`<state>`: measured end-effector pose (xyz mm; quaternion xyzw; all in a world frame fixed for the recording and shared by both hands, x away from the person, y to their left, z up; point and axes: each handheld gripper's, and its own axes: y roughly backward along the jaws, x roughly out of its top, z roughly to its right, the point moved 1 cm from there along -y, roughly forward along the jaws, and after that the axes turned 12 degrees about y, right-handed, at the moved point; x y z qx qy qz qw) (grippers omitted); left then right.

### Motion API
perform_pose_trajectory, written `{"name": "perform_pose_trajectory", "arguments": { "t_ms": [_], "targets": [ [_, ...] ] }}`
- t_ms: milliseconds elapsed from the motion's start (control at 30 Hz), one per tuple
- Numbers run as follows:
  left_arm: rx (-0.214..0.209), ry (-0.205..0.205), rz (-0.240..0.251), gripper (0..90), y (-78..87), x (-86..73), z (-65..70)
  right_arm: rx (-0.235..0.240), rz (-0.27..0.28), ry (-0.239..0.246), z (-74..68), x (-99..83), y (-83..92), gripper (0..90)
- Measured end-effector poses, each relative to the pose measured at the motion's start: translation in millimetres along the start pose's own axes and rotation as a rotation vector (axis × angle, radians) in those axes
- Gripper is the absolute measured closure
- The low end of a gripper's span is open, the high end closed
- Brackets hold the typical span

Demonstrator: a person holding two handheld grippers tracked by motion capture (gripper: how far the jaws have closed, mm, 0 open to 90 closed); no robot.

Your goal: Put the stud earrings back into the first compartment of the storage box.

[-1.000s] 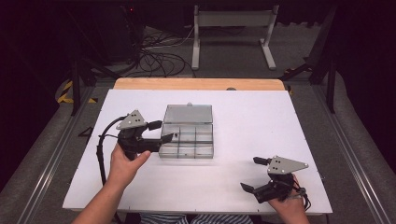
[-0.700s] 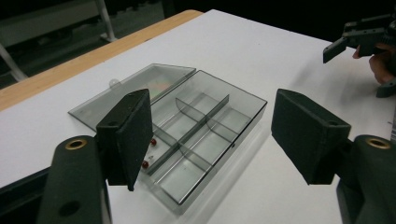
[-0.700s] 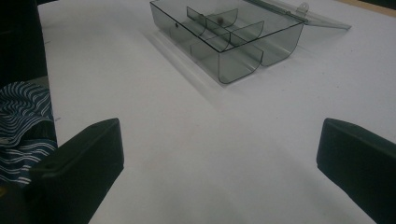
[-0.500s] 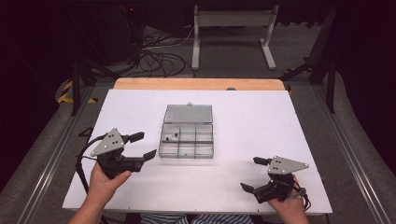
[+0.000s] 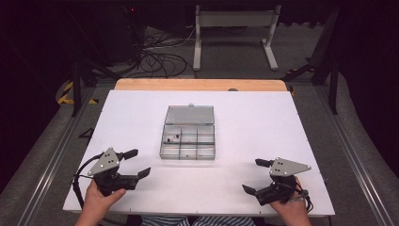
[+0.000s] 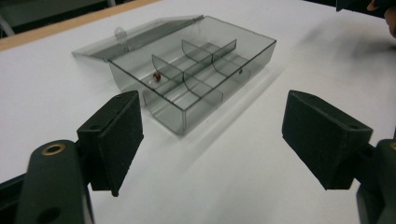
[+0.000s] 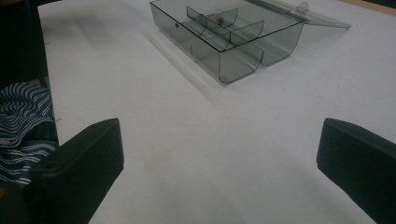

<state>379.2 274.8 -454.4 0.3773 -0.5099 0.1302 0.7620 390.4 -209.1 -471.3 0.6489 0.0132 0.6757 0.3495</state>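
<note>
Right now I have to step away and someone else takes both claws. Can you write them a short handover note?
Left claw: jaws have just been opening, nothing between them, near the table's left front corner.
Right claw: open, empty, near the right front corner.
Compartment box: mid-table, lid folded back flat. A small red bead lies in one compartment.
Done: box open, bead inside.
Left: probably closing the lid; neither claw touches the box.
</note>
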Motion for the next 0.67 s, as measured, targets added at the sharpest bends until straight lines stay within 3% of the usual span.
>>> {"name": "perform_pose_trajectory", "arguments": {
  "t_ms": [233,333,433,633,667],
  "targets": [
    [0.020,0.000,-0.019,20.8,-1.4,-20.2,-4.8,-0.002,-0.001,0.002,0.3,-0.5,1.0,1.4],
    [-0.001,0.021,-0.010,20.9,-2.4,-27.3,-4.6,-0.005,0.000,0.004,0.0,-0.3,2.0,1.4],
    [0.021,-0.017,-0.024,20.9,-3.9,-28.1,-4.3,-0.010,0.001,0.004,0.9,-1.1,3.8,1.4],
    [-0.022,0.093,-0.015,20.9,-3.2,-26.2,-6.4,-0.012,0.005,0.001,1.8,-2.0,5.6,1.4],
    [-0.023,0.097,-0.008,20.9,-2.7,-26.0,-6.9,-0.010,0.005,0.002,1.9,-2.0,5.6,1.4]
  ]
}}
